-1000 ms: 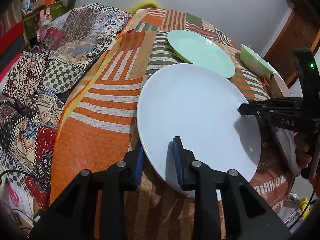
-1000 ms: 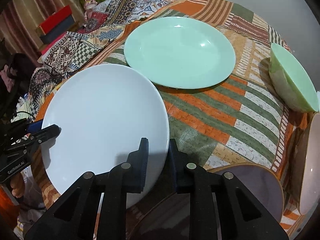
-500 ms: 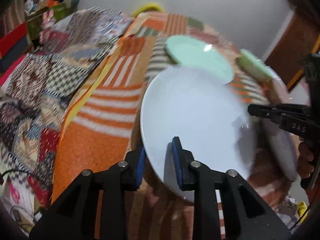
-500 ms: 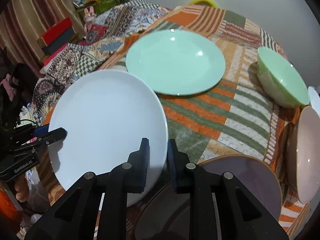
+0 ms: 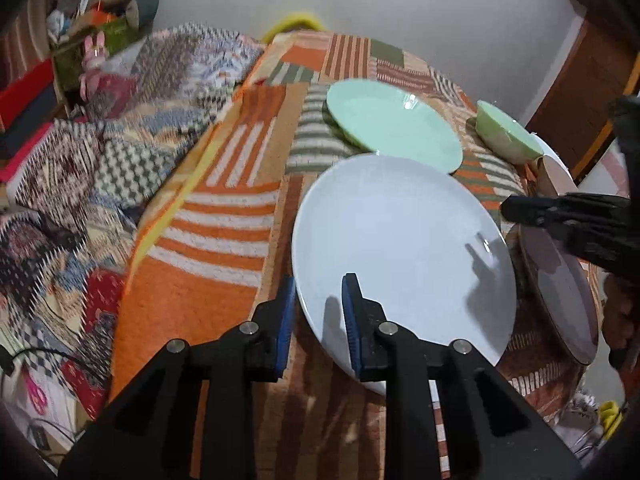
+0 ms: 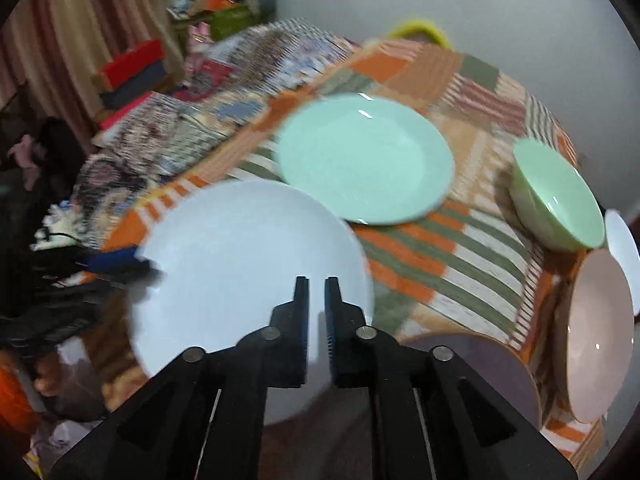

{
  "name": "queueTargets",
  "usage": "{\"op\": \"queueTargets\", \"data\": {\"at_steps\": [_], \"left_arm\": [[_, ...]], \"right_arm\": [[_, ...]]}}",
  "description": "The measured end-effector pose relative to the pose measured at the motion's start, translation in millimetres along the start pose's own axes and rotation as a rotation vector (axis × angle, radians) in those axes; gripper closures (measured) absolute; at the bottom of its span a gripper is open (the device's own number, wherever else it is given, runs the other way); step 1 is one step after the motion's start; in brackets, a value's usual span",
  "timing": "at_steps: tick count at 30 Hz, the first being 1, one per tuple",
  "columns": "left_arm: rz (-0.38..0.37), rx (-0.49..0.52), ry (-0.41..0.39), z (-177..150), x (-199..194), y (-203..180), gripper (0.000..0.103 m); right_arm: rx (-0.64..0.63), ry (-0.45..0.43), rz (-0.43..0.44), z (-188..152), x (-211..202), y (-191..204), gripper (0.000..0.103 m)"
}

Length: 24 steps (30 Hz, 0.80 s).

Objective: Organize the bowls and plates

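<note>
The counter under a patchwork striped orange cloth (image 5: 224,240) carries the dishes. A large round white plate (image 5: 400,240) sits tilted at its near edge, gripped on both sides. The left gripper (image 5: 318,312) has its blue-padded fingers (image 5: 351,312) clamped on the rim. The right gripper (image 6: 317,312), fingers nearly together, pinches the opposite rim. Behind lies a mint-green round plate (image 6: 364,158); right of it a pale green bowl (image 6: 558,194).
</note>
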State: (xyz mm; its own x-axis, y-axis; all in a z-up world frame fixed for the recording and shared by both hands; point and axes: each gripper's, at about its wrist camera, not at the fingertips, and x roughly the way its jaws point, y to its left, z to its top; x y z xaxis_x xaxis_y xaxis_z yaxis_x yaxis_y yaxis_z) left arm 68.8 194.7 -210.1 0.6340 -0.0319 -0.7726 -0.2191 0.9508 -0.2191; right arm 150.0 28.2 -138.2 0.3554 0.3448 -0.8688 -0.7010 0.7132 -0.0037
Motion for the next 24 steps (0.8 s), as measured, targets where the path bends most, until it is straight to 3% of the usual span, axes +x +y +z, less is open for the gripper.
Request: {"op": "queueTargets", "data": {"at_steps": [5,11,18,24], "left_arm": [[0.004,-0.023,0.017,-2,-1,8,0.080],[-0.034,-0.069,0.057,-13,6,20,0.079],[-0.089,-0.049,0.089,-19,15,9,0.084],[-0.059,-0.018,0.076,-19,13,2,0.084]], "right_arm": [[0.026,0.052,0.005,-5,12,-13,0.078],[0.003,0.108,0.032,-6,23,-15,0.078],[0.000,0.153,0.069,-6,34,-22,0.080],[0.000,0.168,0.091,-6,38,-21,0.077]]}}
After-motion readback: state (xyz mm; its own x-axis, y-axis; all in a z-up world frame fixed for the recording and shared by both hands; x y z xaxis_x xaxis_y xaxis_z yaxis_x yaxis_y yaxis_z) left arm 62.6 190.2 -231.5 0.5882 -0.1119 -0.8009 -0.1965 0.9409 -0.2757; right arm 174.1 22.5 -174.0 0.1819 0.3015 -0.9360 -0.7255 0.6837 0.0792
